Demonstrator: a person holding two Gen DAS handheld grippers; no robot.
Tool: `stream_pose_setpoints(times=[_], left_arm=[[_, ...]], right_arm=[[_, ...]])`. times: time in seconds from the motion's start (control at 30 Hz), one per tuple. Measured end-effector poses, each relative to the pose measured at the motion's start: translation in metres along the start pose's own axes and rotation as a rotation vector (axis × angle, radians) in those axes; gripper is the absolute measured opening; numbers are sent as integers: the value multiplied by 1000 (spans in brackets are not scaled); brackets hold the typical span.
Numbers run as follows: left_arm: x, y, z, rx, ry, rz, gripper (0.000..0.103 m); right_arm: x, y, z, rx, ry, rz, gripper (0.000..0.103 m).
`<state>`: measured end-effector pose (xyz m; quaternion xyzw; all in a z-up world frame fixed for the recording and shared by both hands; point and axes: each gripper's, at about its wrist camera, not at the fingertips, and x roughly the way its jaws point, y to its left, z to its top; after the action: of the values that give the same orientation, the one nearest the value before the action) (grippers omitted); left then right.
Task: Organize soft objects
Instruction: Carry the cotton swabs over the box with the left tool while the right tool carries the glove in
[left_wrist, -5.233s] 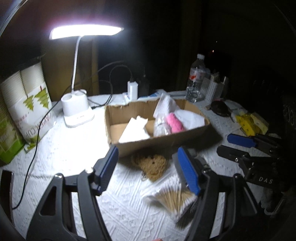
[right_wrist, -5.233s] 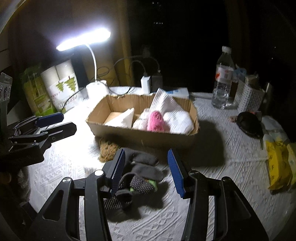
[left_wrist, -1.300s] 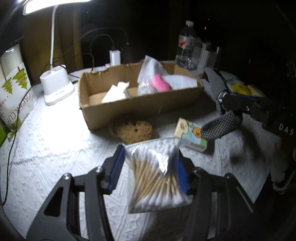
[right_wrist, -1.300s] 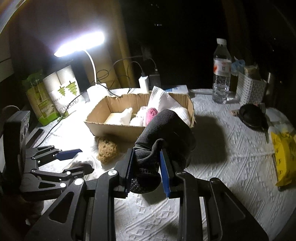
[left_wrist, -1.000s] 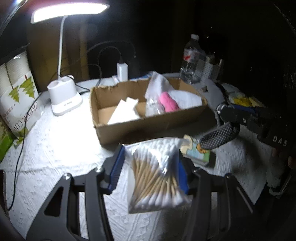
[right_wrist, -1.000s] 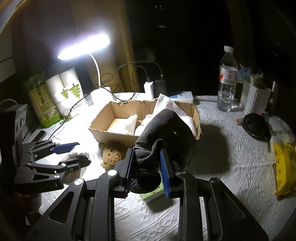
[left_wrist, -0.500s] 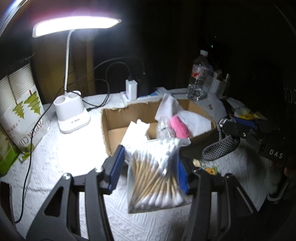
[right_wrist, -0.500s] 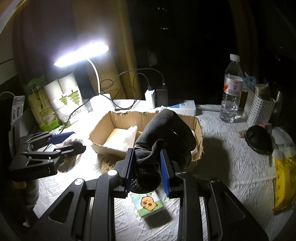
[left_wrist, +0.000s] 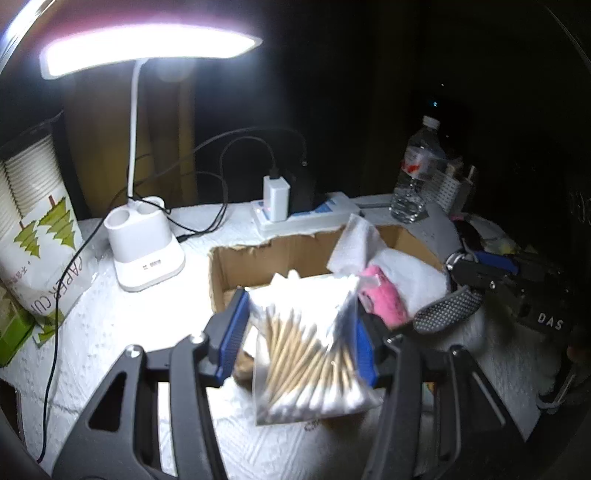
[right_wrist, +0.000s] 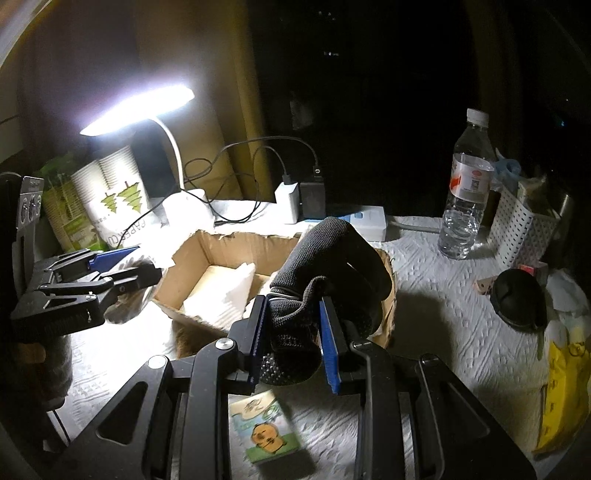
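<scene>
Over box: both loads carried toward cardboard box (left_wrist: 295, 251)
Left claw (left_wrist: 299, 347): pinching cotton-swab bag (left_wrist: 314, 350)
Right claw (right_wrist: 293, 339): pinching dark glove (right_wrist: 325, 269)
Next: lower, release inside

- My table's white embossed cloth (right_wrist: 461, 354) fills the lower frame.
- Open brown cardboard box (right_wrist: 192, 258) at centre.
- White lamp base (left_wrist: 146, 251) at left.
- Clear plastic water bottle (right_wrist: 467, 188) at upper right.
- Small cartoon-printed green packet (right_wrist: 264, 428) at bottom centre.

Both wrist views look forward and downward from close range. The left view faces the cardboard box (left_wrist: 288, 254) at frame center; the right sees it (right_wrist: 192, 258) center-left. They share the lamp (left_wrist: 147, 258), bottle (left_wrist: 413, 177) and bench (left_wrist: 110, 325).
</scene>
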<state>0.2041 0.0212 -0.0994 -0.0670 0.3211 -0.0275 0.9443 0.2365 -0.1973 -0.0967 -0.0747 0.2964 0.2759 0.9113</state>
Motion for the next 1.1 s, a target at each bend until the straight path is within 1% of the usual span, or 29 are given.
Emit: stream_pose_setpoints(times=[0.33,0.5,0.57,0.9,0.97,1.1], left_arm=[[32,9,8,-21,17,16,53],[48,7,8,-1,31,37,53],[51,6,7,11,27,51,53],[59,4,8,16,32,61,53],[56,4,9,9,23,53,53],[57,2,10,15,10,43,54]], right_arm=[[31,-18,6,4,25,-41,29],[47,-26,4,6,47,-50,29],[54,-29,3,5,58,-55,29],[83,-34,-7,9,131,-58,29],[88,-34,-9,11,149,-59,29],[90,-30,-9,-16,155,-77,29]])
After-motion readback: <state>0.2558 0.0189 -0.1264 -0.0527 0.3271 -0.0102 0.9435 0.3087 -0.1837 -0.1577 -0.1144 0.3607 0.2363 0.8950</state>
